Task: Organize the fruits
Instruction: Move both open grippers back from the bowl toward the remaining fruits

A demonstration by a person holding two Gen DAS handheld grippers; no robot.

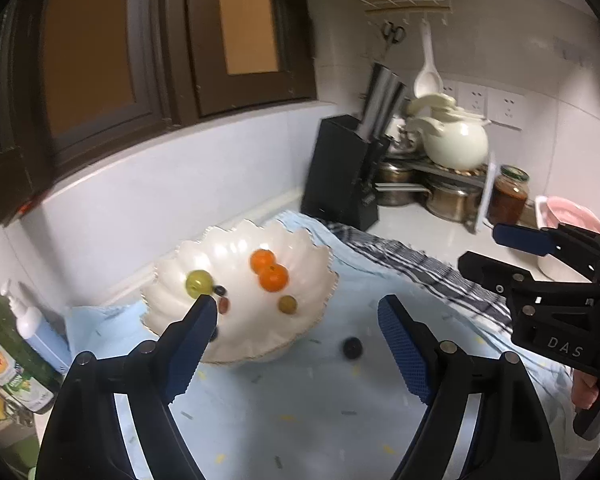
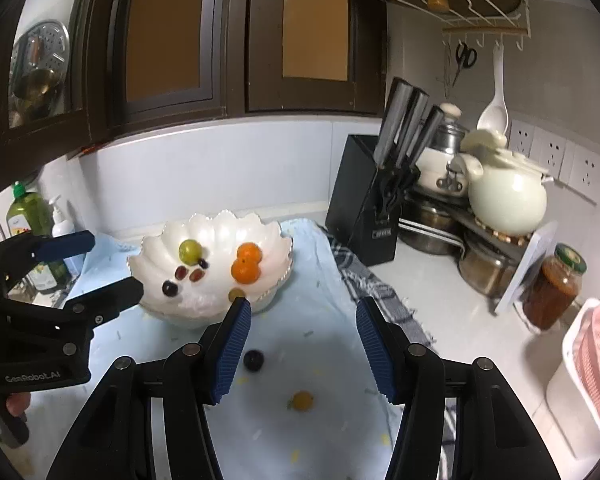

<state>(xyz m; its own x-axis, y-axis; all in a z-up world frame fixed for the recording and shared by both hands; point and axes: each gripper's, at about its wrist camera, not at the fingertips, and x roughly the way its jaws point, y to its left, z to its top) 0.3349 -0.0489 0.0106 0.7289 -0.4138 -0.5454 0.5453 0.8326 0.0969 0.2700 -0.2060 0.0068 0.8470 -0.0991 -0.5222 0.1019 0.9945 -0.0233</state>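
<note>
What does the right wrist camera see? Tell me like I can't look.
The open right gripper hovers over a blue cloth, above a dark grape and a small yellow fruit. Behind sits a white scalloped bowl of fruit.

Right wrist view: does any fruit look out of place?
Yes. A dark grape and a small yellow fruit lie loose on the blue cloth, outside the white bowl that holds the other fruit. Both the left gripper and the right gripper are open and empty.
</note>
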